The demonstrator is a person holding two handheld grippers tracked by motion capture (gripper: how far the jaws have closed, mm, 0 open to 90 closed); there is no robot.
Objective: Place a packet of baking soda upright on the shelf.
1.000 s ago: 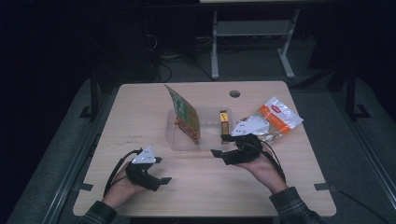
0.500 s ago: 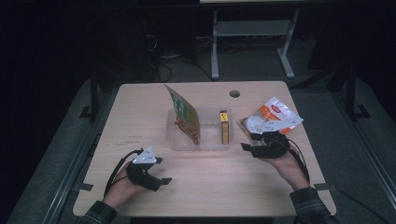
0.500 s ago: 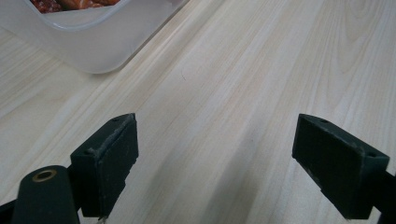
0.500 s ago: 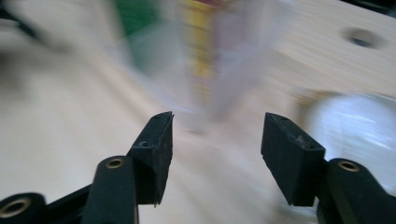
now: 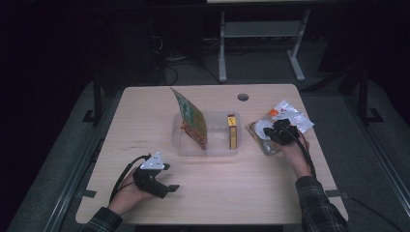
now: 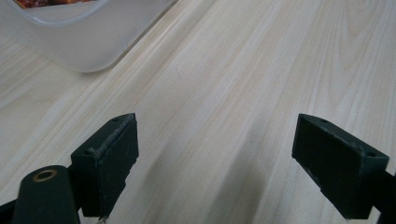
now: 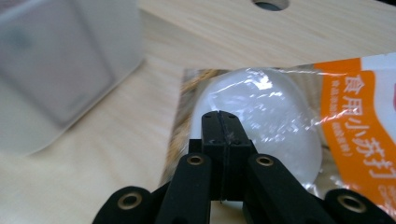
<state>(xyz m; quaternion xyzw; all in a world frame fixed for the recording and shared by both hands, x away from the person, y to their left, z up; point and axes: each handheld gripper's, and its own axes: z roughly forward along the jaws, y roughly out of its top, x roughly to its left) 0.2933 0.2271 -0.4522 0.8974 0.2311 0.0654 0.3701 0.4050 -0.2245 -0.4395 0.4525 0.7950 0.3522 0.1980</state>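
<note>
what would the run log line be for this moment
left hand-held gripper: open, over bare table | right hand-held gripper: shut, at the clear snack packet | tub: holds green bag, yellow box

Black tool [image 6: 215, 168] jaws – brass rivets – dark plaid sleeves [image 5: 319, 208].

Pale wood table [image 5: 145, 116], round hole [image 5: 243, 96] near far edge; clear plastic tub [image 5: 181, 144] mid-table, crinkly packets [image 5: 285, 113] right of it

Dim, dark surroundings; glare on plastic bag [image 7: 261, 98]; blurred container [image 7: 60, 70].
</note>
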